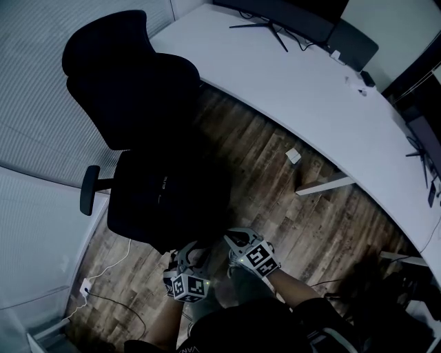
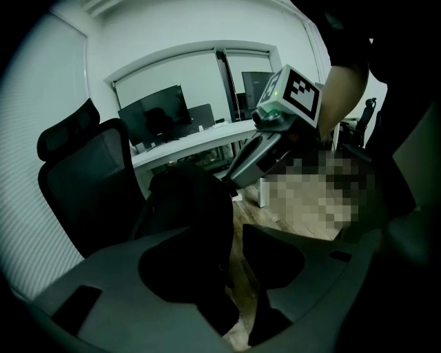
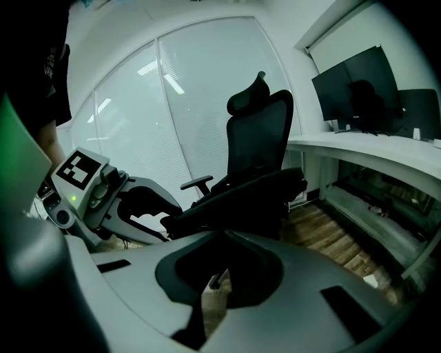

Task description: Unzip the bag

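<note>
A black bag (image 1: 169,196) lies on the seat of a black office chair (image 1: 131,76). Both grippers are at its near edge. My left gripper (image 1: 180,254) stands open, and in the left gripper view the bag (image 2: 189,227) fills the space between the wide jaws while floor still shows beside the right jaw. My right gripper (image 1: 231,239) is shut at the bag's edge (image 3: 241,200). A thin dark zipper pull (image 3: 216,280) hangs behind its closed tips. Each gripper shows in the other's view: the right gripper (image 2: 275,138) and the left gripper (image 3: 131,207).
A long white desk (image 1: 310,89) curves along the right, with monitors (image 1: 275,14) at its far end. A small white box (image 1: 293,156) lies on the wooden floor. A white cable (image 1: 103,272) runs to a socket at the left wall.
</note>
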A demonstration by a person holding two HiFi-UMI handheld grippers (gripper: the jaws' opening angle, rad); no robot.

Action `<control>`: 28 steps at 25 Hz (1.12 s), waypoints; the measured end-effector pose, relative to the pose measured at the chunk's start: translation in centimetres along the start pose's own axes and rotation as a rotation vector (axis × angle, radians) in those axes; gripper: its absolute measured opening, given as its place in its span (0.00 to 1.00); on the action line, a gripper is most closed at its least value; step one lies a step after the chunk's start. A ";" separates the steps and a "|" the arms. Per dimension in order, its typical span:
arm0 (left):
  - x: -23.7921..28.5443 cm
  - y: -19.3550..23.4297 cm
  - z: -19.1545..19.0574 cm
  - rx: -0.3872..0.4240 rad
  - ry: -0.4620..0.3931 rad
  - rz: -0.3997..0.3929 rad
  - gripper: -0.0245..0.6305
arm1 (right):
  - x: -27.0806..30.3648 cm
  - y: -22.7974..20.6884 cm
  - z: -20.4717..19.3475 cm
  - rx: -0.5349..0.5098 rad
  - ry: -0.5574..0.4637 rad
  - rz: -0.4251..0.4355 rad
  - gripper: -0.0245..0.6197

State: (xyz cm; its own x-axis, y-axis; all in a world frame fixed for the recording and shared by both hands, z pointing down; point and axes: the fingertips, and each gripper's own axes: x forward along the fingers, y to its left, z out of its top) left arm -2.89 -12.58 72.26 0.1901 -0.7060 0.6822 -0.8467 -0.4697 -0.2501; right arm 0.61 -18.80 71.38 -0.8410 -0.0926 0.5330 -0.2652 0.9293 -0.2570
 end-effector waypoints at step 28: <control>1.4 1.2 1.2 0.000 0.028 0.010 0.19 | 0.6 -8.2 3.3 0.047 -0.011 -0.187 0.11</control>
State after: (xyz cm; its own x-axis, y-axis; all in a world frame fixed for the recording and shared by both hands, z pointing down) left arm -3.08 -14.80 72.13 0.1677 -0.6957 0.6985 -0.8486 -0.4625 -0.2569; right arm 0.75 -27.67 71.15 -0.7801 -0.2659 0.5663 -0.4386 0.8780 -0.1918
